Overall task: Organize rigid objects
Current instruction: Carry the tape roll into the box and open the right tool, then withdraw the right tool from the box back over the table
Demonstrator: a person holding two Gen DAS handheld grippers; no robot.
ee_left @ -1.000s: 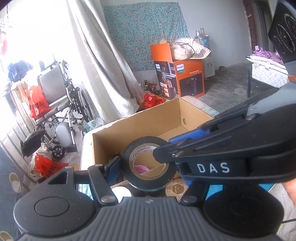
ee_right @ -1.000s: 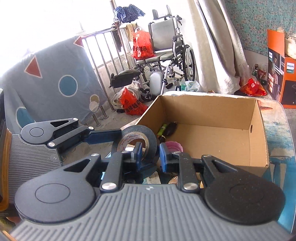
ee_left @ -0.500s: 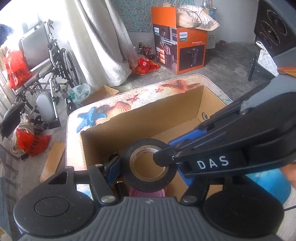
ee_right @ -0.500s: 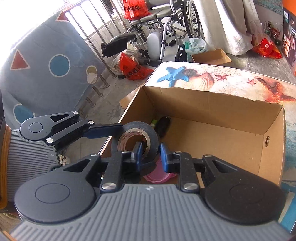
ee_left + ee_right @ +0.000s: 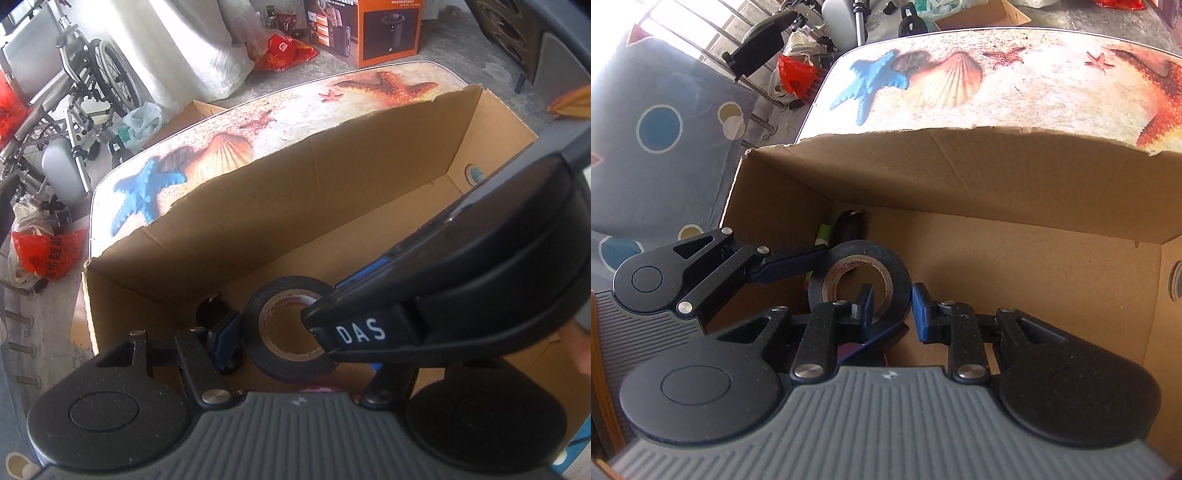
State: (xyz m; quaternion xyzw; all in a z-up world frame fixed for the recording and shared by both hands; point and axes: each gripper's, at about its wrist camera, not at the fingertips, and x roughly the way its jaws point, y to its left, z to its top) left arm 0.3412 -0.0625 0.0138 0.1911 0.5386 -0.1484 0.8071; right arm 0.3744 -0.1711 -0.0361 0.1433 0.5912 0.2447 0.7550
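Note:
A black tape roll [image 5: 258, 356] [image 5: 886, 254] hangs low inside an open cardboard box [image 5: 295, 192] [image 5: 960, 177], near its left end. My left gripper [image 5: 291, 347] is shut on it across its width; one of its blue fingers [image 5: 798, 262] presses the roll's left side and the other is hidden. My right gripper [image 5: 894, 310] pinches the roll's near wall, one pad in the hole and one outside. In the left wrist view the right gripper [image 5: 332, 295] crosses from the right and hides part of the roll.
A dark object [image 5: 849, 225] and a green-and-white item [image 5: 822, 236] lie in the box's far left corner, and something pink [image 5: 321, 387] lies under the roll. The box stands on a seashell-patterned table [image 5: 1034, 85]. A wheelchair [image 5: 74, 92] and an orange carton [image 5: 384, 29] stand beyond.
Both grippers have carried the roll forward and down, from in front of the box's near wall to inside it, and both now point more steeply down. The right fingers stand slightly farther apart.

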